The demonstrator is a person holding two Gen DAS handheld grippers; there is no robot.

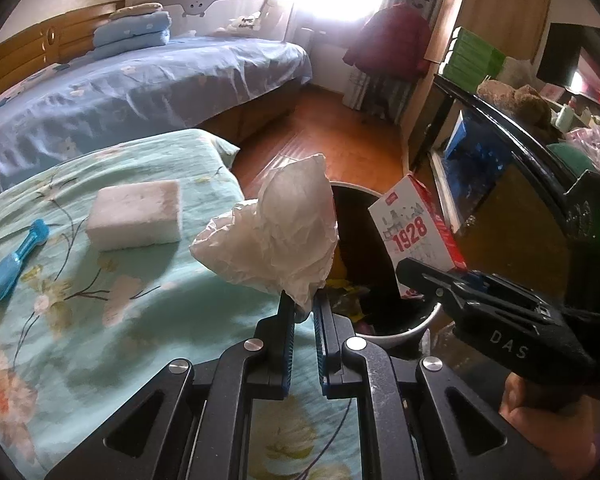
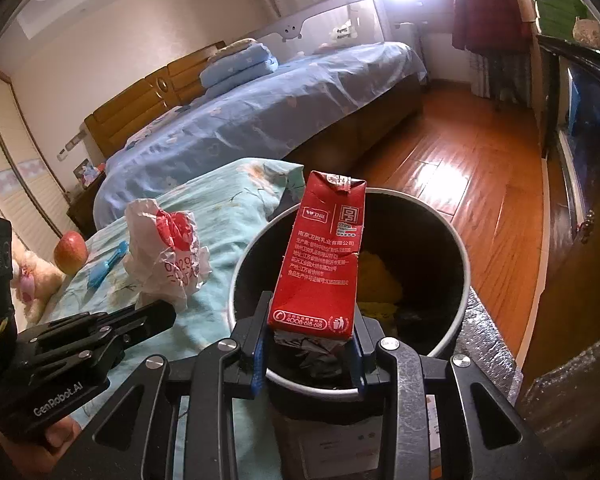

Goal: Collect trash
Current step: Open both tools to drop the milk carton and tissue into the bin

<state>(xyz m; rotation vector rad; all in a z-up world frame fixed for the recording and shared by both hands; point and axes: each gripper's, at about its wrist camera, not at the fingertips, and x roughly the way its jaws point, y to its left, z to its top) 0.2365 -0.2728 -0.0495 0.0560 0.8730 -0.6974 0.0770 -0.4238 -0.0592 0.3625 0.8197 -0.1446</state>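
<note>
1. Pinching a crumpled white bag (image 1: 276, 236) in the left hand-held gripper (image 1: 303, 312), over the bed edge.
2. Clamping a red carton (image 2: 320, 256) upright in the right hand-held gripper (image 2: 308, 344), directly above the bin (image 2: 456, 320) ahead.

Black two-finger grippers, one in each bare hand

The left gripper (image 1: 303, 312) and right gripper (image 2: 310, 346) had blue ribbed pads, silver round screws and dusty black linkages; white lettering read "DAS" and "GenRobot.AI", beside a green light.
</note>
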